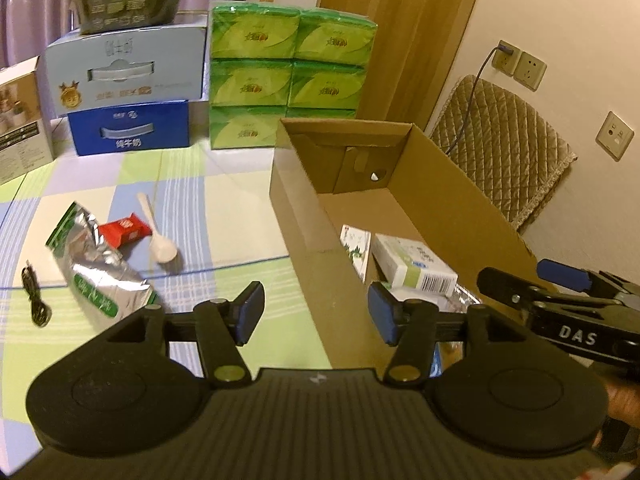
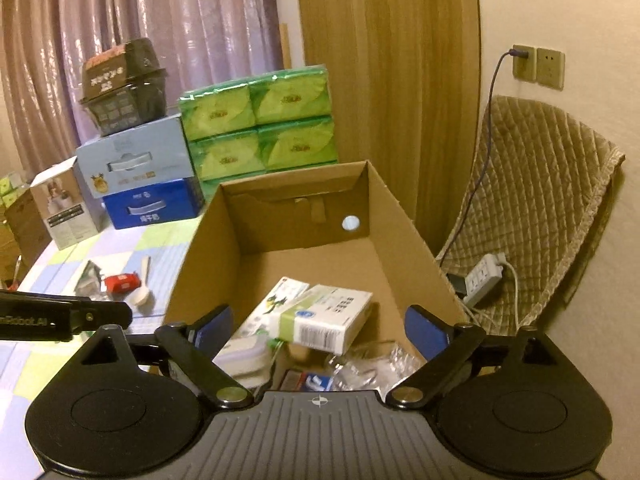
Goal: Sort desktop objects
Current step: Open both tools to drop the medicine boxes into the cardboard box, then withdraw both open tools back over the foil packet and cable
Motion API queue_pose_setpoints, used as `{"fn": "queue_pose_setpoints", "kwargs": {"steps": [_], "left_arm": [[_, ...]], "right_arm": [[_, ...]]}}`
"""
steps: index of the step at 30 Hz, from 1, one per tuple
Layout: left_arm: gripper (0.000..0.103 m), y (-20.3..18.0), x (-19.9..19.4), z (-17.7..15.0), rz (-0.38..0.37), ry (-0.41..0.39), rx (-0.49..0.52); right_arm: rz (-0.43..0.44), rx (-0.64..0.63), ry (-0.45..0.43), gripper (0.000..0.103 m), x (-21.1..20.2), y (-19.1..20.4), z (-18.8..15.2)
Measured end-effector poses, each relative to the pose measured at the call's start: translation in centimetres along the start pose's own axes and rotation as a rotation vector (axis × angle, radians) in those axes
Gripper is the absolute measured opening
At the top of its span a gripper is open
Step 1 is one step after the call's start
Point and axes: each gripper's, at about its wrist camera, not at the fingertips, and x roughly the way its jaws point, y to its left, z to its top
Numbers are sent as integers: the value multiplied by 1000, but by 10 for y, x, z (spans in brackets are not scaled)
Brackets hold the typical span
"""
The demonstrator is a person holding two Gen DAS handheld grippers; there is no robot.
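Both tools gape wide, empty. The right tool [image 2: 318,328] hovers over the cardboard box [image 2: 404,216] (white-green carton [image 2: 320,318] just past its pads). From the left tool [image 1: 316,312], the foil pouch [image 1: 96,264] lies at ten o'clock on the table [image 1: 224,200], red packet [image 1: 125,231] and white spoon [image 1: 158,236] beyond

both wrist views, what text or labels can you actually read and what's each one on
"DAS": white letters on the right gripper body, seen from the left wrist view.
"纯牛奶": on the dark blue carton.
Partly legible, ending in "AI": white print on the left gripper body, seen from the right wrist view.
Too blurred to read: the green tissue packs, light blue carton, black bowl, red packet, silver pouch, white and green box.
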Motion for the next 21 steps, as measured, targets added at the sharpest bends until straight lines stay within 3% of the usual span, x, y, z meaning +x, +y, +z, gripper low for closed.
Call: {"fn": "queue_pose_setpoints", "kwargs": {"steps": [7,21], "left_arm": [[70,10,-24,-22,29,11,-14],[87,33,-73,-55,95,-3,-29]], "right_arm": [[32,5,7,97,-25,19,-17],[91,-6,26,101,-57,56,-41]]}}
